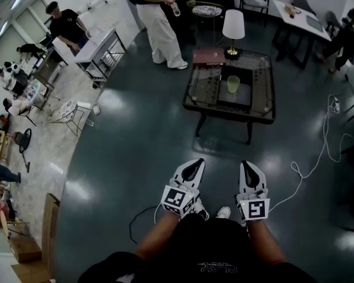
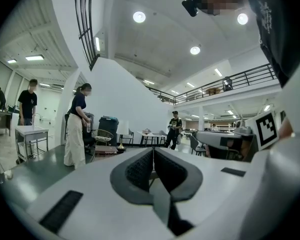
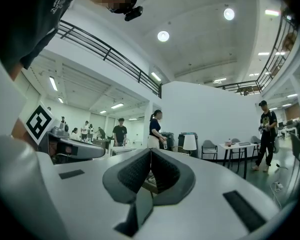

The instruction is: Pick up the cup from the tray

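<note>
At 1 o'clock, well ahead: cup (image 1: 233,84) on tray (image 1: 236,101). We keep left gripper (image 1: 192,167), right gripper (image 1: 249,168) close, jaws closed, empty: cup beyond reach.

A dark, glossy floor (image 1: 135,158) is throwing back soft patches of light and giving way on the left to pale tiling (image 1: 53,140). A low glass-topped surface (image 1: 262,87) is standing ahead, with a white-shaded lamp (image 1: 233,27) sitting at its far edge. A white cable (image 1: 318,152) is trailing across the floor. Round ceiling lights (image 2: 139,17) are glowing overhead, and a railed balcony (image 2: 240,79) is running along the white wall (image 2: 117,91).
</note>
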Demonstrator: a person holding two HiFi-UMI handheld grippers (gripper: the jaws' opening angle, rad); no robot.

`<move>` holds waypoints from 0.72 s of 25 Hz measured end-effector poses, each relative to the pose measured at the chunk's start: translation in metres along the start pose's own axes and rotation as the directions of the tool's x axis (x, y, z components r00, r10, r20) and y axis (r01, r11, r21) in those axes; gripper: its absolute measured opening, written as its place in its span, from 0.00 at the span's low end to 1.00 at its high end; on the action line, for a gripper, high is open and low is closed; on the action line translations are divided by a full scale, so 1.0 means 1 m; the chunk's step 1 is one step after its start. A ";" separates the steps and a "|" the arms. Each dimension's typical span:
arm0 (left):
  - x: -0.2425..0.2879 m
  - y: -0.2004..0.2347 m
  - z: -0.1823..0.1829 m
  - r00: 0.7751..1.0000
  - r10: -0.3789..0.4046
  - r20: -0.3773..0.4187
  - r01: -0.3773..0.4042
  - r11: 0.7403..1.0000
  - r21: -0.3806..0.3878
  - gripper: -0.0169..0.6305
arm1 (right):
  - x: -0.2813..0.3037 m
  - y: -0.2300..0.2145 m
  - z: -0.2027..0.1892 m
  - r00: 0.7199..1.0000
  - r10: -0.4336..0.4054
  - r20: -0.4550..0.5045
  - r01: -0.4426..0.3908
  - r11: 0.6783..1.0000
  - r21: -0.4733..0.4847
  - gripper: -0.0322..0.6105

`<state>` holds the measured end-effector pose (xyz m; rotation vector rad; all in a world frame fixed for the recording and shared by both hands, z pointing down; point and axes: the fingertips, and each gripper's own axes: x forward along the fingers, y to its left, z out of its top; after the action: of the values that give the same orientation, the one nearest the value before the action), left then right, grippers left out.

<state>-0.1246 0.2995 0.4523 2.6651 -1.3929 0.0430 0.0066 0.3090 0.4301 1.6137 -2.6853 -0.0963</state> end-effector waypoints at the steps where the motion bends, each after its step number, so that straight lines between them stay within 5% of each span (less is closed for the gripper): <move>1: 0.003 0.003 0.000 1.000 -0.003 -0.002 0.003 1.000 0.001 0.05 | 0.004 -0.001 -0.001 1.000 -0.002 0.001 0.002 1.000 0.001 0.07; 18: 0.049 0.089 0.001 0.998 -0.066 -0.013 0.066 0.998 0.000 0.05 | 0.083 -0.010 -0.008 0.996 -0.087 -0.037 0.087 0.996 0.015 0.07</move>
<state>-0.1691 0.2092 0.4645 2.7044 -1.3005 0.0542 -0.0236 0.2306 0.4353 1.7200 -2.5963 -0.0446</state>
